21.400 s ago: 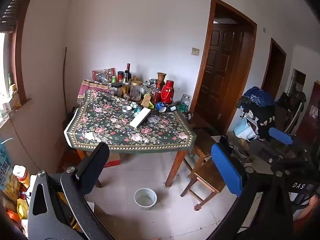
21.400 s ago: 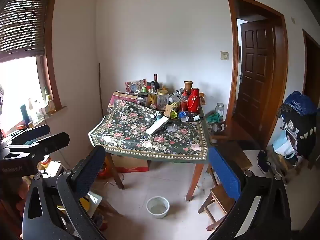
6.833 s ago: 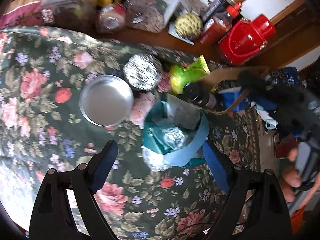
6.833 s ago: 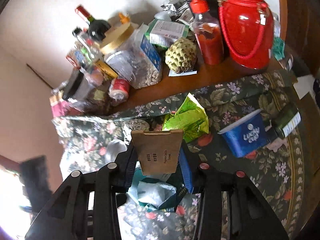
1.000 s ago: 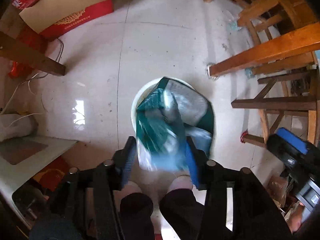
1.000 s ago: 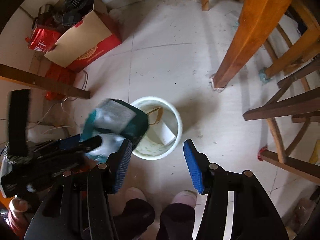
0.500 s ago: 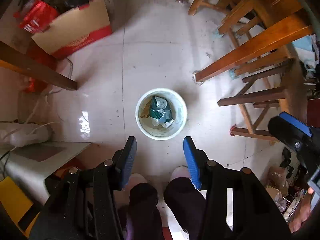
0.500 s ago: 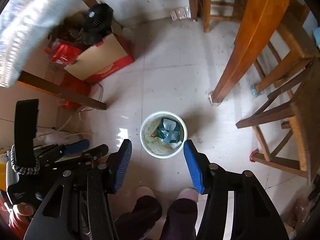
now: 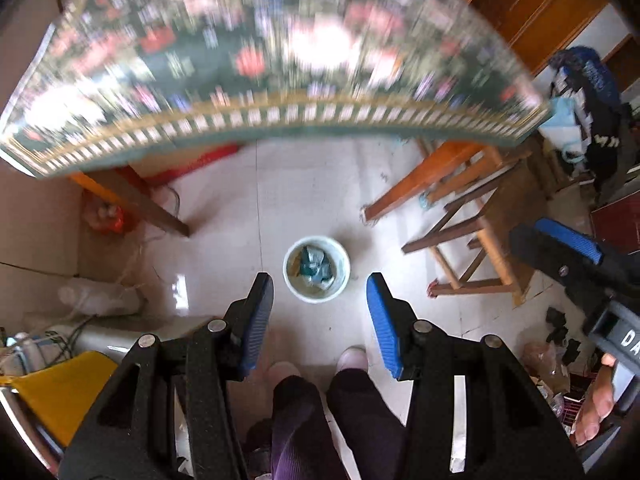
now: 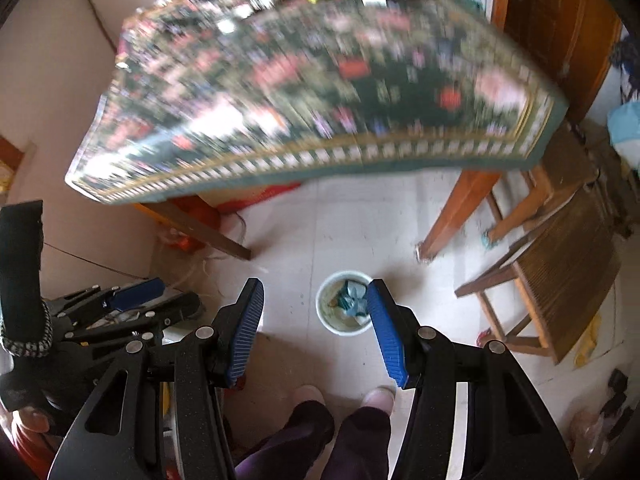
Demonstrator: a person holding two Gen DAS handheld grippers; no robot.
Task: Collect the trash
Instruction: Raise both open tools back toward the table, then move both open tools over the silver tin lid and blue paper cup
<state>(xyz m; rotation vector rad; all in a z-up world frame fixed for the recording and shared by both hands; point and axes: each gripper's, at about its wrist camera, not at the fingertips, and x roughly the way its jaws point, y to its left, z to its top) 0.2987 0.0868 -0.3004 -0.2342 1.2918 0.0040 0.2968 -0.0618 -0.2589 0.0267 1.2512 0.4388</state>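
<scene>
Overhead, the tablecloth (image 9: 256,64) blurs beyond reading.

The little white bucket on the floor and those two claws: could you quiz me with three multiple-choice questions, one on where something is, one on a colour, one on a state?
1. Where does the small round white bucket stand?
A. On the pale tiled floor in front of the table
B. On the wooden stool
C. On the floral tablecloth

2. What colour is the crumpled wrapper inside the bucket?
A. Red
B. Teal
C. Yellow

3. What state is the left claw in?
A. Shut on the wrapper
B. Shut on nothing
C. Open, holding nothing

Answers: 1 A, it sits on bare tile, near the table leg. 2 B, teal with silvery patches shows in both views. 3 C, its blue pads stand wide apart with only floor between; the right claw is open too.
</scene>
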